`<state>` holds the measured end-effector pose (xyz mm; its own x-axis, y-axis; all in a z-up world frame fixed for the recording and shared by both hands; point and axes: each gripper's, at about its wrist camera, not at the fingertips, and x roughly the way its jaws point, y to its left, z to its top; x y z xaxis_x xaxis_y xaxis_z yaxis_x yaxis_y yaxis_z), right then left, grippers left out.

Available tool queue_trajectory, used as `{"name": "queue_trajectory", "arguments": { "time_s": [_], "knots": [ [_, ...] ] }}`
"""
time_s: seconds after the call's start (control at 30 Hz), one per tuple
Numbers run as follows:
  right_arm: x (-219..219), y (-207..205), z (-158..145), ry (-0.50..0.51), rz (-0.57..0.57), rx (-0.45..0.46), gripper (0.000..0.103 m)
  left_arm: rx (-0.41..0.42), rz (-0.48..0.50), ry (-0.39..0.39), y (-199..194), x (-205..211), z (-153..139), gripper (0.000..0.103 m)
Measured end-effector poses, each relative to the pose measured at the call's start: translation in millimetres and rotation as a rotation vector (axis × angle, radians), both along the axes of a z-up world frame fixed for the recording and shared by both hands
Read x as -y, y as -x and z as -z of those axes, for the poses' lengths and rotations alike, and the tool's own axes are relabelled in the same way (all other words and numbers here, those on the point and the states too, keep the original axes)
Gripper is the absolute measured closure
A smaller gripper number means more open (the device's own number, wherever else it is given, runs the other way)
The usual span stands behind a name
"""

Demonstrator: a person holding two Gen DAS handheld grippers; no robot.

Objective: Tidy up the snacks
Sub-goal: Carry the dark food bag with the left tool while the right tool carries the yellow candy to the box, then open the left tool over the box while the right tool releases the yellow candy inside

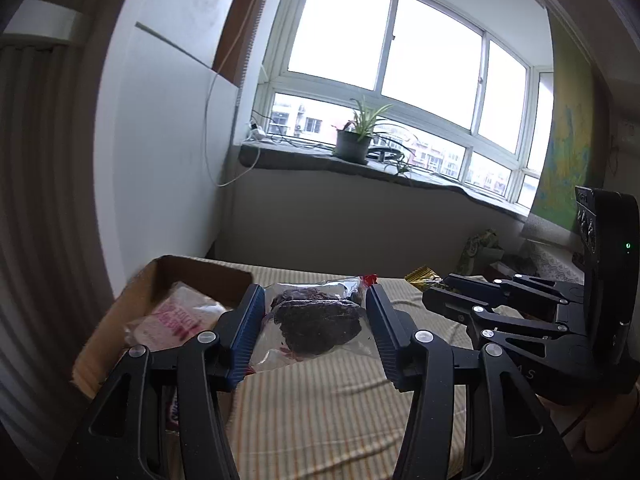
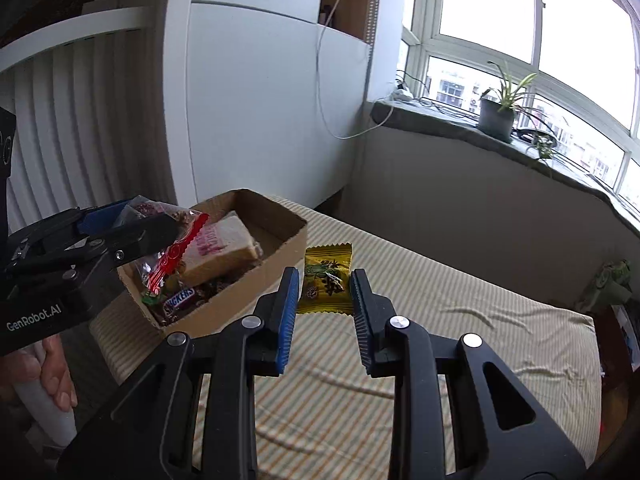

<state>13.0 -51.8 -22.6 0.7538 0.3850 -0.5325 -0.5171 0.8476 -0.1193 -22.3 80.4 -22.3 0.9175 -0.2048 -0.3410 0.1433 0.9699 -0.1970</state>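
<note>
My left gripper (image 1: 314, 304) is shut on a clear bag of dark dried fruit (image 1: 316, 322) with a red-trimmed end (image 2: 176, 256), held in the air beside and above the cardboard box (image 1: 100, 332). In the right wrist view the box (image 2: 288, 240) holds a wrapped white cake (image 2: 224, 250), a Snickers bar (image 2: 180, 300) and other snacks. My right gripper (image 2: 325, 286) is shut on a small yellow snack packet (image 2: 326, 280), held above the striped bed. The left gripper shows at the left of that view (image 2: 160, 236).
The striped bed cover (image 2: 480, 340) stretches right of the box. A white cabinet (image 2: 260, 120) stands behind the box. A potted plant (image 1: 354, 140) sits on the windowsill. A patterned bag (image 1: 482, 252) lies beyond the bed's far right.
</note>
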Motion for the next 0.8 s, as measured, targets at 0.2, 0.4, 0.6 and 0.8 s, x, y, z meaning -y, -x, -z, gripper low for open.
{"name": "queue_trajectory", "arguments": {
  "time_s": [0.2,0.4,0.6,0.8],
  "knots": [
    [-62,0,0,-0.015,-0.143,0.001,0.076,-0.030,-0.160,-0.004,1,-63,9,0.051],
    [-87,3,0,-0.015,-0.205,0.005,0.076,-0.013,-0.237,-0.021,8,-87,3,0.051],
    [-107,-11,15,-0.006,-0.237,-0.030,0.075,-0.035,-0.255,-0.021,-2,-98,12,0.051],
    [-130,-37,50,0.017,-0.261,-0.115,0.075,-0.102,-0.274,-0.005,-27,-112,34,0.047]
  ]
}}
